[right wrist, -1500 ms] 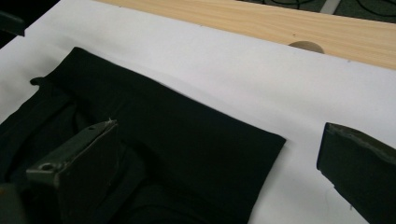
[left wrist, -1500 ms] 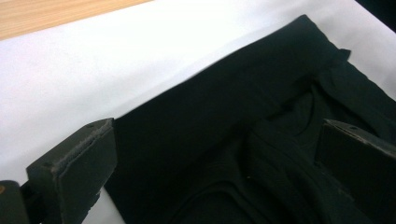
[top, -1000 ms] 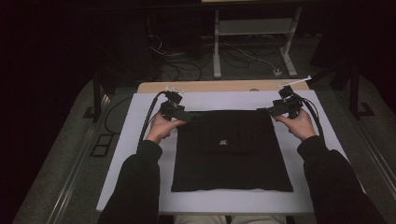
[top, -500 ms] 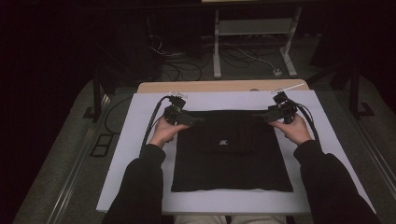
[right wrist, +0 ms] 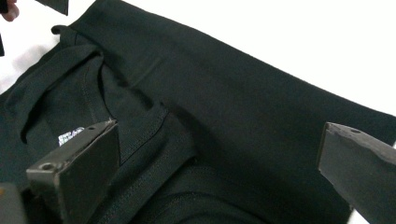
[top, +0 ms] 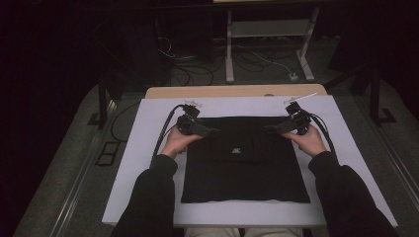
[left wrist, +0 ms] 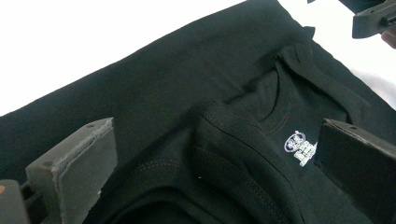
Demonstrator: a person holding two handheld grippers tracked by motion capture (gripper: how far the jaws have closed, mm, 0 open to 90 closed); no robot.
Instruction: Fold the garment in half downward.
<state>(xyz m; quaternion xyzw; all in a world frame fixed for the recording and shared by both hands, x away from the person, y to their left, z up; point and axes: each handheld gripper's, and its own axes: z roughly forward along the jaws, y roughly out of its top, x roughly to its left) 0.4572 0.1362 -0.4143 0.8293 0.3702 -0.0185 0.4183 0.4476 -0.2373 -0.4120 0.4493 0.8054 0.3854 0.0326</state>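
A black T-shirt (top: 244,163) lies folded flat on the white table cover (top: 148,148), with a small white logo (top: 237,151) near its middle. My left gripper (top: 211,131) hovers over the shirt's far left corner, pointing right, jaws wide apart. My right gripper (top: 272,127) is over the far right corner, pointing left, also open. In the left gripper view my gripper (left wrist: 217,130) straddles folded seams and the logo (left wrist: 299,147). In the right gripper view my gripper (right wrist: 222,128) spans the shirt's folded sleeve edge, with the logo (right wrist: 70,135) beside its left jaw. Nothing is held.
A strip of wooden tabletop (top: 237,91) shows beyond the white cover. Behind the table, cables (top: 197,74) lie on the floor around a white metal stand (top: 267,29). The cover has bare margins left and right of the shirt.
Both grippers have drifted slightly inward and toward the person, from the shirt's far corners to just over its far edge. The shirt lies as before.
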